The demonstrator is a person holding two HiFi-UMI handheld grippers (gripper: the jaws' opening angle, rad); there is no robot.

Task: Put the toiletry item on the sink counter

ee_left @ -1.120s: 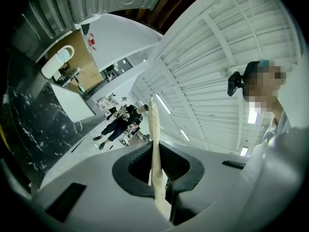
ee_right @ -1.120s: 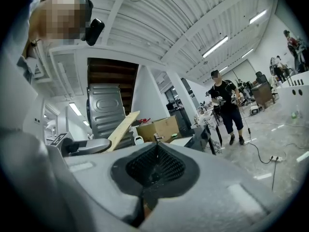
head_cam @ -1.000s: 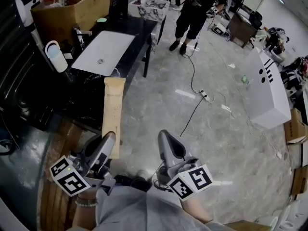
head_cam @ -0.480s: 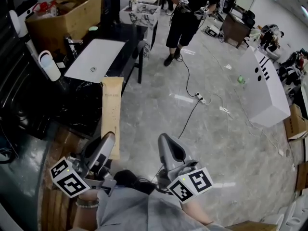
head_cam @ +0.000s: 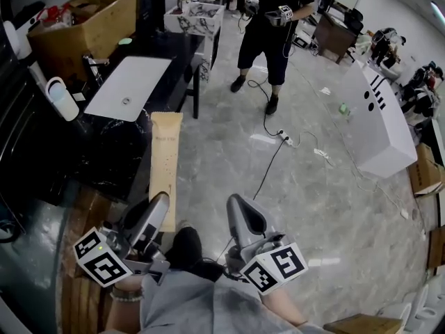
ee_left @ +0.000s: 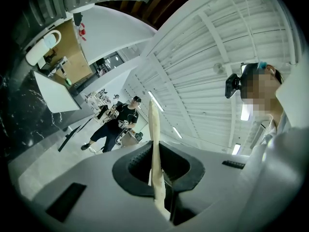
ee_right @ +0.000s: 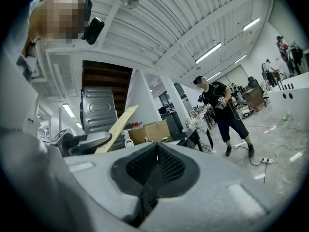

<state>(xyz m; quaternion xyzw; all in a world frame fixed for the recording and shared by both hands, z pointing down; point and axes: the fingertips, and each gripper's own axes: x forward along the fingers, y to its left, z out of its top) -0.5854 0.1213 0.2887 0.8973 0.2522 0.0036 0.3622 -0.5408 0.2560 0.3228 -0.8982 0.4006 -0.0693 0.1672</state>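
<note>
Head view: I step forward, left gripper (head_cam: 158,207) still clamping the tan toiletry packet (head_cam: 165,162) toward the sink counter (head_cam: 177,65); right gripper (head_cam: 238,213) closed, empty.

Left gripper (head_cam: 158,207) held low, jaws pinching a flat pack (head_cam: 165,160), right gripper (head_cam: 238,207) alongside, jaws together

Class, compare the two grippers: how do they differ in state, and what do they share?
The left gripper is shut on a long tan packet; the right gripper holds nothing. The left gripper's jaws are parted by the packet; the right gripper's meet. Both are grey and carry a marker cube.
</note>
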